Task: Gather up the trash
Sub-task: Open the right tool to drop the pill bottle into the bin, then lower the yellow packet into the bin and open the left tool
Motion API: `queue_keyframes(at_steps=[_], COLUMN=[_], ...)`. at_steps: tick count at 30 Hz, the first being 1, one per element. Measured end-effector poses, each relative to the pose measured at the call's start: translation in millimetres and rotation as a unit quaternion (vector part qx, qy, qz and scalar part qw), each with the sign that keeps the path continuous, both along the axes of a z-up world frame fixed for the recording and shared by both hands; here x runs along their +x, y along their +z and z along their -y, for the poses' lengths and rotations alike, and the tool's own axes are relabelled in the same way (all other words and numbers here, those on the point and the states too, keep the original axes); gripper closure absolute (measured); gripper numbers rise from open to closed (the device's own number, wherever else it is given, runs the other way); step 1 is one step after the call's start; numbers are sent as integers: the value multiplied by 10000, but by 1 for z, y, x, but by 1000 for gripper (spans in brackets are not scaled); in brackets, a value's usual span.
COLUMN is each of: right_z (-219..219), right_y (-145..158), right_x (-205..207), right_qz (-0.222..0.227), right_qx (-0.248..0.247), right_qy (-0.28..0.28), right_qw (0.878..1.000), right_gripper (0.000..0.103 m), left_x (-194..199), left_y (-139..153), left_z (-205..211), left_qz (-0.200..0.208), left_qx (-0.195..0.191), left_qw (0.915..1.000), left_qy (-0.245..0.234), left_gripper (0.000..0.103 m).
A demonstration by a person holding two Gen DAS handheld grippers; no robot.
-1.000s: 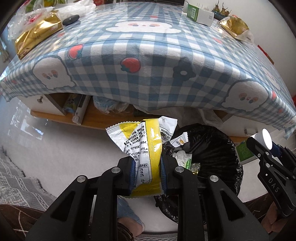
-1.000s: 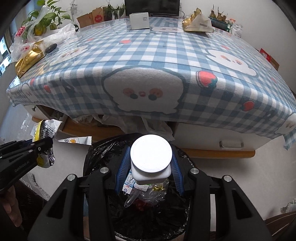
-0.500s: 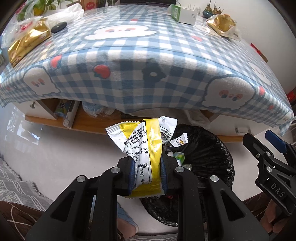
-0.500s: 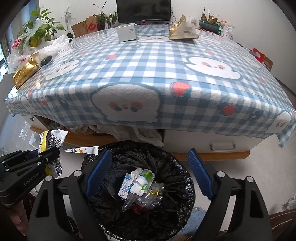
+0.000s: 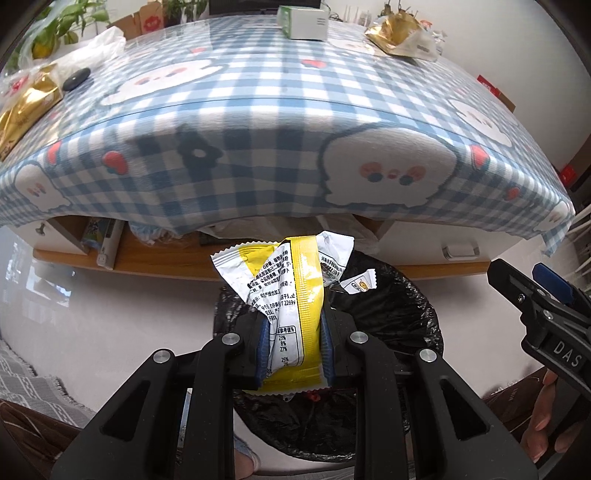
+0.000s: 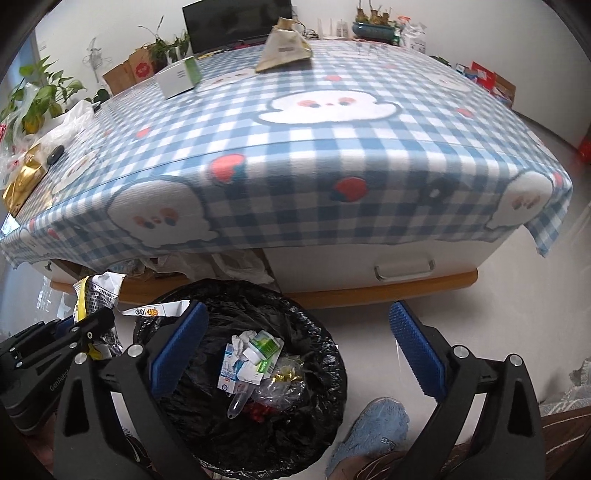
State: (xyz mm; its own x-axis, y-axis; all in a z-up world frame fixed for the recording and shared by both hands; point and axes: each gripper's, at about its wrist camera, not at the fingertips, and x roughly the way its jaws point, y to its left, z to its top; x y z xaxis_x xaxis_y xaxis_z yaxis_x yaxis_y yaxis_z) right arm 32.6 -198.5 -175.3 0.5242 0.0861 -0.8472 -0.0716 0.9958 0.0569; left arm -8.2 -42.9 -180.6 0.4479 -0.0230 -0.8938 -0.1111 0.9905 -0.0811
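Observation:
My left gripper (image 5: 291,325) is shut on a yellow and white snack wrapper (image 5: 286,291) and holds it over the near rim of a black-lined trash bin (image 5: 413,317). It also shows at the left of the right wrist view (image 6: 88,325), with the wrapper (image 6: 98,290) beside the bin (image 6: 207,295). My right gripper (image 6: 295,325) is open wide and empty above the bin's right side; it shows at the right of the left wrist view (image 5: 524,291). The bin holds a small white bottle (image 6: 260,345), cartons and crumpled scraps.
A low table with a blue checked cloth (image 5: 280,122) stands just behind the bin. On it are a green and white box (image 6: 179,77), gold bags (image 5: 399,31) (image 5: 26,109) and a black remote (image 5: 75,79). A blue slipper (image 6: 373,432) is on the floor by the bin.
My right gripper opened and dropped the white bottle into the bin, then shifted right. My left gripper carried the wrapper rightward, from beside the bin to over its rim.

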Motion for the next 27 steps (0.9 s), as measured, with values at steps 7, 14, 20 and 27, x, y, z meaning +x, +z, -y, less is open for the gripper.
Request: queue_keyframes(at_steps=[7,14,20,27], right_z=[19,27,25,19], right_y=[-10,-21,-21,-16], right_x=[1,0,0,-1], right_qz=[-93,-223,-192,-119], right_qx=[-135,-232,-259,-307], right_qy=[-116,-177,-147,-76], right_qw=[9998,9993,9994,9994], right_gripper=[8,8,8,8], left_x=[6,8,9,6], left_y=[-12,-25,-27,-20], left_z=[21,39,43,41], left_qz=[-45,-133,-162,-39], left_qx=[-20,19,33,84], left_qw=[9998,9992,9990,9992], left_qy=[-171,-363,-412,-394], left_gripper=[81,81,70,55])
